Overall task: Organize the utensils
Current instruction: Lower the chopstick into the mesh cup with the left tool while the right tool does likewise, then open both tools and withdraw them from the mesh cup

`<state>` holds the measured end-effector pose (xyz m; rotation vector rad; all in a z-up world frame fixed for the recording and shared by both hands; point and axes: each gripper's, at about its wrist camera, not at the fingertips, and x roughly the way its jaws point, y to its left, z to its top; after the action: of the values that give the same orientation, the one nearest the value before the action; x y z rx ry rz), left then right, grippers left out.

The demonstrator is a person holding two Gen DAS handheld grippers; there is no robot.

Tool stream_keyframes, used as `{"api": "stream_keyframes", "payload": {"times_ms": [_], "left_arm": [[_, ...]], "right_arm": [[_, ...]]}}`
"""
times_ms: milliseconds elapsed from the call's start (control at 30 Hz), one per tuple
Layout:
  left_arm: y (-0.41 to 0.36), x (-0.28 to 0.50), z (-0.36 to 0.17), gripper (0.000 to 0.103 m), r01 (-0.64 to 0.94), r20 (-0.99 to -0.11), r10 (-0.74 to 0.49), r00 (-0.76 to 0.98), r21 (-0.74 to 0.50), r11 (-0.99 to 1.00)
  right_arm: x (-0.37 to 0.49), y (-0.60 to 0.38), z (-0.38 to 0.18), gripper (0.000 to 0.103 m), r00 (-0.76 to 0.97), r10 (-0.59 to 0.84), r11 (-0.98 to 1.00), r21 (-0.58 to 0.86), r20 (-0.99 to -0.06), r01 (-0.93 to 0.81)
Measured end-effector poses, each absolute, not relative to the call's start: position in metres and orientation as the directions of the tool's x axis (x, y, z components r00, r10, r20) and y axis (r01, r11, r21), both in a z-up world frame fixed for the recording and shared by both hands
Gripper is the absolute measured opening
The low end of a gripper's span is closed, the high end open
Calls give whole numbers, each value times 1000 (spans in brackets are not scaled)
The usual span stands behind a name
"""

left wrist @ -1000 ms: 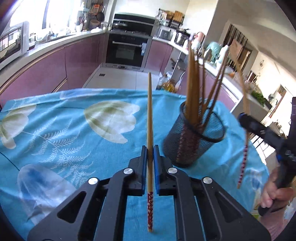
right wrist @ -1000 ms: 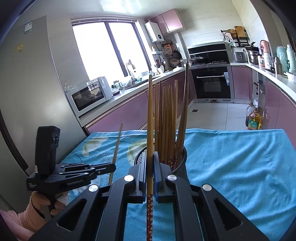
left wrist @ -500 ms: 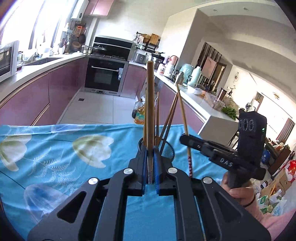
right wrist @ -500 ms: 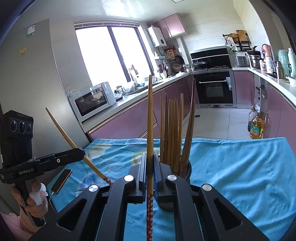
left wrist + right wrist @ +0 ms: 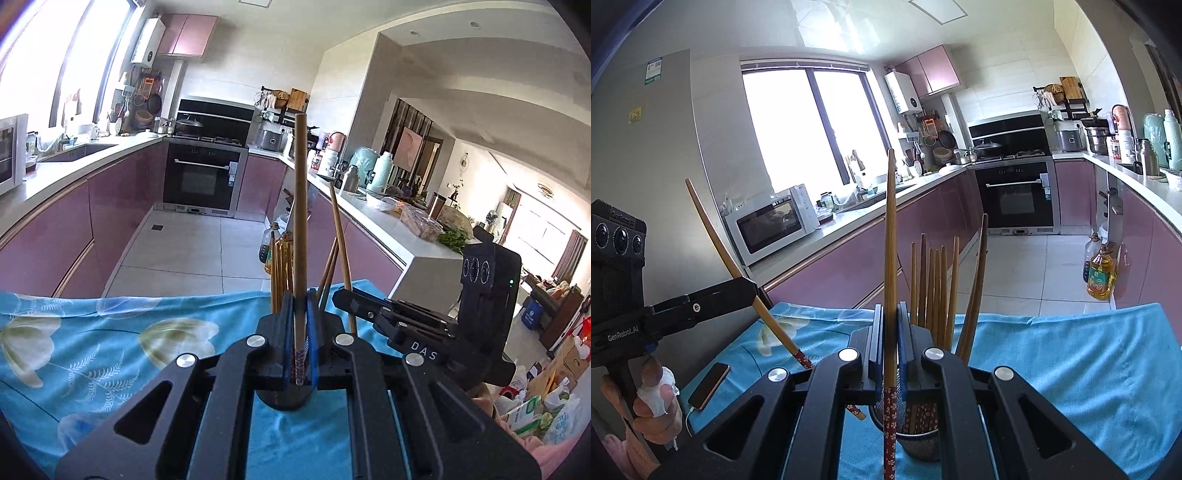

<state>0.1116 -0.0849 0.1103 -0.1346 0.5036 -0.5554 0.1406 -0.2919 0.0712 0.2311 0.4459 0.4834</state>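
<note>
Wooden chopsticks, one in each gripper, stood clamped between closed jaws: the left gripper (image 5: 300, 334) pinched one chopstick (image 5: 300, 229) upright near its patterned end, and the right gripper (image 5: 889, 341) pinched a second chopstick (image 5: 889, 236) the same way. Just ahead of and below the right gripper sat one black mesh holder (image 5: 919, 439) on the blue floral tablecloth (image 5: 1071, 362), with about eight chopsticks standing in it. One phone (image 5: 709, 385) lay to its left.

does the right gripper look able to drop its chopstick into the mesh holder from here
Probably yes. The right gripper holds its chopstick upright with the patterned end already at the mesh holder rim; the left gripper's chopstick slants in beside it and may crowd the opening.
</note>
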Motion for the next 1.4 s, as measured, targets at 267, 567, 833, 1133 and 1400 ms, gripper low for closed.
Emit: {"api": "stream_keyframes", "payload": {"times_ms": [267,567,833,1133,1400], "left_arm": [[-99,129,109,8,468,-446,-513,733,-216,857],[-112,144,93,8,460,-491,-491,720,-193,867],[-117,149,88,8,468,-503,-495,709,-190,863],[-119,157,80,8,462,-523,-486,701,-187,867],[-123,165,65,8,464,-560,-473,680,-170,869]], "right_arm": [[157,-291,76,6,820,466,873,324,-332,-365],[168,-289,67,6,834,441,883,326,-332,-338],[171,-287,65,6,837,432,888,320,-336,-330],[175,-284,63,6,846,414,898,305,-336,-318],[181,-277,48,6,841,398,908,286,-366,-305]]}}
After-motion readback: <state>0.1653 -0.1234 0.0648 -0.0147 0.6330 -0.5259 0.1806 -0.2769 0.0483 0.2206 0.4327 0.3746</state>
